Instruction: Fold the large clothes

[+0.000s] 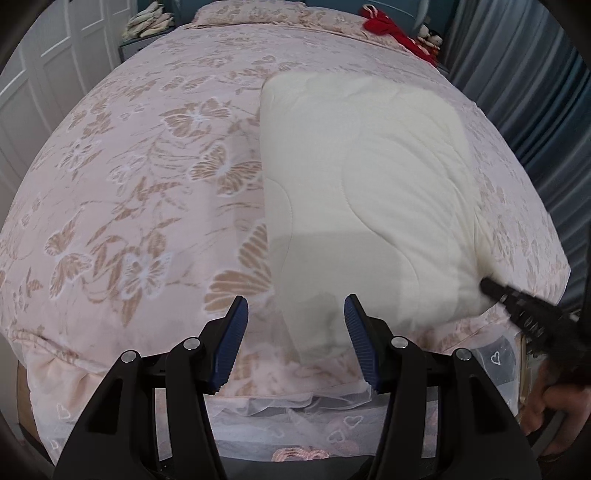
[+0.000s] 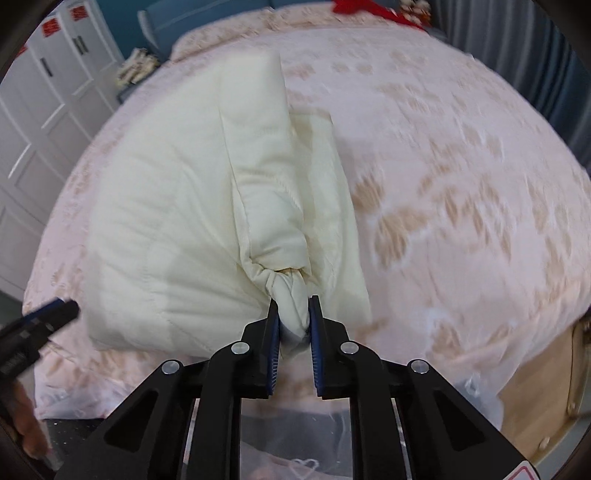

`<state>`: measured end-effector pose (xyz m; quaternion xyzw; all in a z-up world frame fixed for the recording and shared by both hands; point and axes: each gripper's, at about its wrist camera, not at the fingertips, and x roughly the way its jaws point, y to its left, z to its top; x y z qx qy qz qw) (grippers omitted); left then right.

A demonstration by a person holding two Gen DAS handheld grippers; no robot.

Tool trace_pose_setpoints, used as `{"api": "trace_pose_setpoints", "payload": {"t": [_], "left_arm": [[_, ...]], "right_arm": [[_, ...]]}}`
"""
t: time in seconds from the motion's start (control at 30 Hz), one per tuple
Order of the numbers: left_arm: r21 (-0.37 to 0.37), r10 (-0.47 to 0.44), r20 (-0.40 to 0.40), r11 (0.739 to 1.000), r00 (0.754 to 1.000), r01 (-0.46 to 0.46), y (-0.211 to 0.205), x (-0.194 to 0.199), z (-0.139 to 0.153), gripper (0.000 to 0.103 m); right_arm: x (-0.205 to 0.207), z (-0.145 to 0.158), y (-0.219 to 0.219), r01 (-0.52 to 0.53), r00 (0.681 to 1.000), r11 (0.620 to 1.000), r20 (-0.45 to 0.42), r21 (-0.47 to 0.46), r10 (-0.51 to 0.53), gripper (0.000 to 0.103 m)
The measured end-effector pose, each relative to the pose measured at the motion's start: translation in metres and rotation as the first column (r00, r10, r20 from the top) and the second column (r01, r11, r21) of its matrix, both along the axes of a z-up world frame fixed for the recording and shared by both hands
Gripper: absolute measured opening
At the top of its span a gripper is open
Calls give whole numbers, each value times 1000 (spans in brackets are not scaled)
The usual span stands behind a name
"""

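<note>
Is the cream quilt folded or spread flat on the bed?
Folded. The cream quilt lies as a doubled narrow pad on the pink bedspread, and the right gripper pinches its bunched corner, layers showing.

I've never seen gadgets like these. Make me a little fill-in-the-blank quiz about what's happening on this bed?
1. The right gripper is shut on a bunched corner of the cream quilted ____.
2. The left gripper is ____ and holds nothing.
3. The pink bedspread is patterned with tan ____.
4. The bright ____ fabric item lies near the head of the bed.

Missing words: blanket; open; butterflies; red
</note>
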<state>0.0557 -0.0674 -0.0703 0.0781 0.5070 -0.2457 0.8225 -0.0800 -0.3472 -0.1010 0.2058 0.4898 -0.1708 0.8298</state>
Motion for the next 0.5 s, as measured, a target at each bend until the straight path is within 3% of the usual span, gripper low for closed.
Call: {"api": "trace_pose_setpoints", "payload": {"t": [0.2, 0.5], "left_arm": [[49, -36, -9, 998, 999, 37, -23, -2, -18, 53], [128, -66, 19, 990, 998, 63, -41, 0, -39, 54]], "right_arm": [[2, -33, -1, 21, 999, 1000, -30, 12, -21, 12], [11, -46, -7, 17, 999, 998, -49, 53, -15, 17]]}}
